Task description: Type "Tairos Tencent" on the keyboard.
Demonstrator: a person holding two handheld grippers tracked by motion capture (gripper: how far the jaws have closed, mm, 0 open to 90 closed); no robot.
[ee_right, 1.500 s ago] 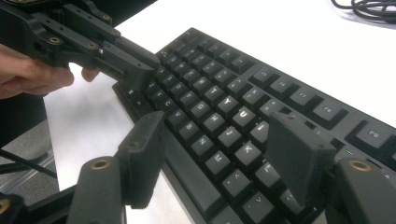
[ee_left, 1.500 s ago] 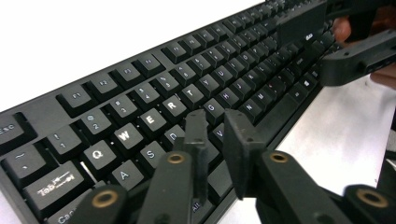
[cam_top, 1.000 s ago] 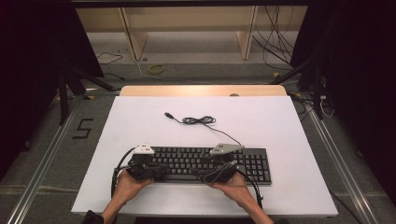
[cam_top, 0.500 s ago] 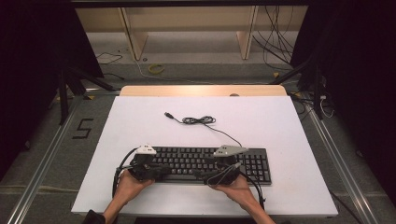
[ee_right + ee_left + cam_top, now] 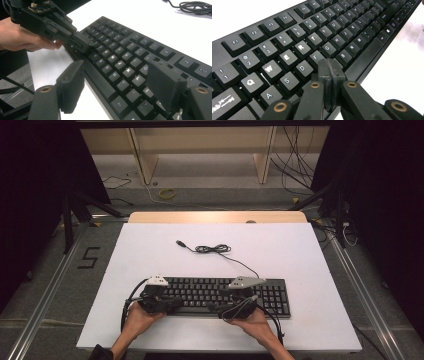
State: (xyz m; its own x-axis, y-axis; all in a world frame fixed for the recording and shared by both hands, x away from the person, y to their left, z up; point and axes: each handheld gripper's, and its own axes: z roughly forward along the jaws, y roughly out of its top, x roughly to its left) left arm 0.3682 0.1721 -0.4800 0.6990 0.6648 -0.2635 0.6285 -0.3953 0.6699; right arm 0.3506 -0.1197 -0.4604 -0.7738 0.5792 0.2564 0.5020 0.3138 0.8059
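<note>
A black keyboard (image 5: 220, 295) lies near the front edge of the white table (image 5: 300, 255). Its cable runs back to a small coil (image 5: 212, 249) and a USB plug (image 5: 179, 242). My left gripper (image 5: 176, 305) is at the keyboard's left end. In the left gripper view it (image 5: 330, 67) is shut with nothing between the jaws, its tips low over the keys beside F and G (image 5: 327, 48). My right gripper (image 5: 220, 310) hovers open over the right letter keys (image 5: 125, 67), its pads (image 5: 71, 85) wide apart. The left gripper (image 5: 82, 43) and its hand appear beyond it.
A wooden strip (image 5: 215, 217) borders the table's far edge, with shelving (image 5: 200, 150) and loose cables on the floor behind. Bare white tabletop lies behind and to both sides of the keyboard. A "5" (image 5: 89, 257) is marked on the floor at left.
Both grippers have drifted slightly to the right along the keyboard. The keyboard and cable have not moved.
</note>
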